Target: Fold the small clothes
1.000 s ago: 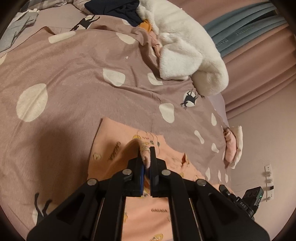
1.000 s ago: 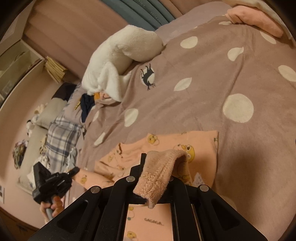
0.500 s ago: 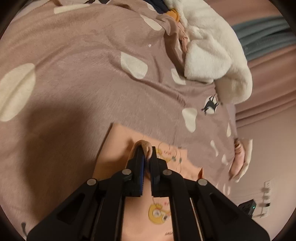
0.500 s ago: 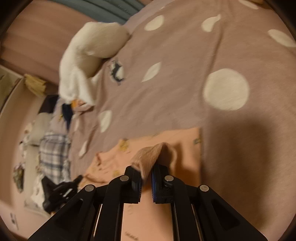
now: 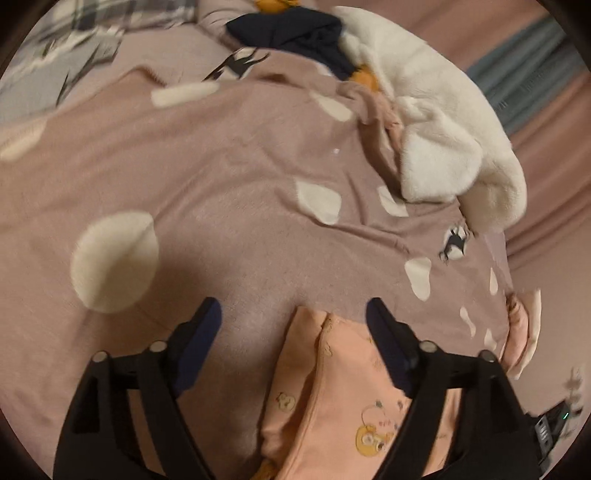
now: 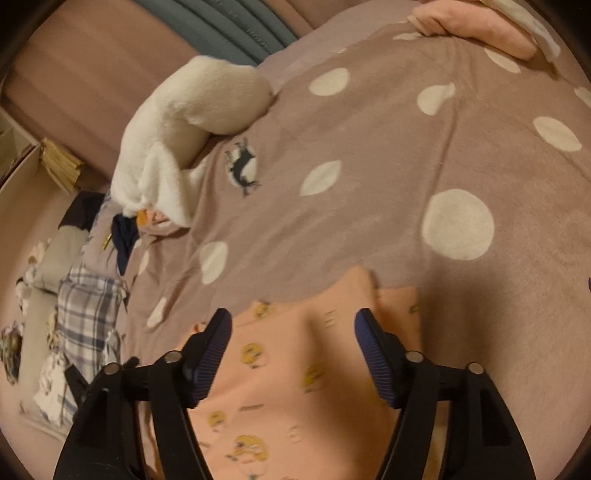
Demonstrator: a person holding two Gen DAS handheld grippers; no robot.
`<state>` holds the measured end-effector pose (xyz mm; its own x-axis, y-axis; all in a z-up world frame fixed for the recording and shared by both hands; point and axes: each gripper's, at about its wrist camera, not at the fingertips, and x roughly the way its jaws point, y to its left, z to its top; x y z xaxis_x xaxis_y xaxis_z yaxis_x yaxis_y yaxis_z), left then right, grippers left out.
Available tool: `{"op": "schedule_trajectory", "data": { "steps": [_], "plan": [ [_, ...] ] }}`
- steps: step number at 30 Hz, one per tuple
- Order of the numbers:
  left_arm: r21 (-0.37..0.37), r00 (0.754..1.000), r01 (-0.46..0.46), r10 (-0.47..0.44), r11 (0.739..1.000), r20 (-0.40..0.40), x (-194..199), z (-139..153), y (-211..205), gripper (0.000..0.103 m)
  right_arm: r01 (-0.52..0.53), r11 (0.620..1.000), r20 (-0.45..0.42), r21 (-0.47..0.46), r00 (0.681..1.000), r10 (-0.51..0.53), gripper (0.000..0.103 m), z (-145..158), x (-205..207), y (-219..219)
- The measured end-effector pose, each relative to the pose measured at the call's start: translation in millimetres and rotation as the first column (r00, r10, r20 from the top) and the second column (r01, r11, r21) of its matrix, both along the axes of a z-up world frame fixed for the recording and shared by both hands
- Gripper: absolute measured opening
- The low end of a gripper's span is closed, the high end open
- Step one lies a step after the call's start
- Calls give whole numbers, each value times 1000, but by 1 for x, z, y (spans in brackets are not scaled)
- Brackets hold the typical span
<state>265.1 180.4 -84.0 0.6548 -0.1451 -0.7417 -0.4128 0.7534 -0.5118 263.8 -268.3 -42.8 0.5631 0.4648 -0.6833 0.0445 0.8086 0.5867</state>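
Observation:
A small peach garment with yellow cartoon prints lies folded on the mauve spotted blanket. My left gripper is open and empty, its jaws spread wide just above the garment's far edge. In the right wrist view the same garment lies flat below my right gripper, which is also open and empty, jaws apart over the cloth.
A white fluffy garment lies at the blanket's far side, also in the right wrist view. Dark navy clothing and plaid cloth lie beyond it. A folded pink item sits at the far right corner.
Both grippers were shut on the garment's edge and carried it forward over itself. Both have now opened and let it go, and the garment lies folded.

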Motion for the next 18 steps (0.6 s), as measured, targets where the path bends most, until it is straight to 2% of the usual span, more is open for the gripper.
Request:
{"op": "schedule_trajectory", "data": {
  "steps": [3, 7, 9, 12, 14, 15, 16, 18],
  "plan": [
    [22, 999, 46, -47, 999, 10, -5, 8, -2, 88, -87, 996, 2, 29, 996, 87, 75, 4, -2, 31],
    [-15, 999, 44, -44, 999, 1, -8, 5, 7, 92, -240, 969, -6, 54, 971, 241, 75, 3, 3, 92],
    [-16, 999, 40, -40, 999, -27, -8, 3, 13, 92, -345, 937, -3, 57, 938, 346, 75, 1, 7, 134],
    [33, 998, -4, 6, 999, -64, -11, -1, 26, 92, -502, 860, -16, 91, 863, 505, 75, -10, 15, 199],
    [33, 997, -35, 37, 999, -69, -14, -3, 35, 92, -555, 827, -62, 93, 825, 561, 75, -27, 23, 238],
    [16, 996, -42, 43, 999, -73, -16, -5, 39, 92, -560, 825, -83, 74, 821, 565, 75, -31, 22, 245],
    [-16, 997, -39, 38, 999, -74, -16, -7, 43, 92, -556, 831, -92, 16, 827, 555, 74, -38, 25, 255],
    [-72, 998, -29, 24, 997, -66, -17, -8, 45, 92, -500, 855, -86, -135, 866, 492, 74, -45, 34, 261]
  ]
}}
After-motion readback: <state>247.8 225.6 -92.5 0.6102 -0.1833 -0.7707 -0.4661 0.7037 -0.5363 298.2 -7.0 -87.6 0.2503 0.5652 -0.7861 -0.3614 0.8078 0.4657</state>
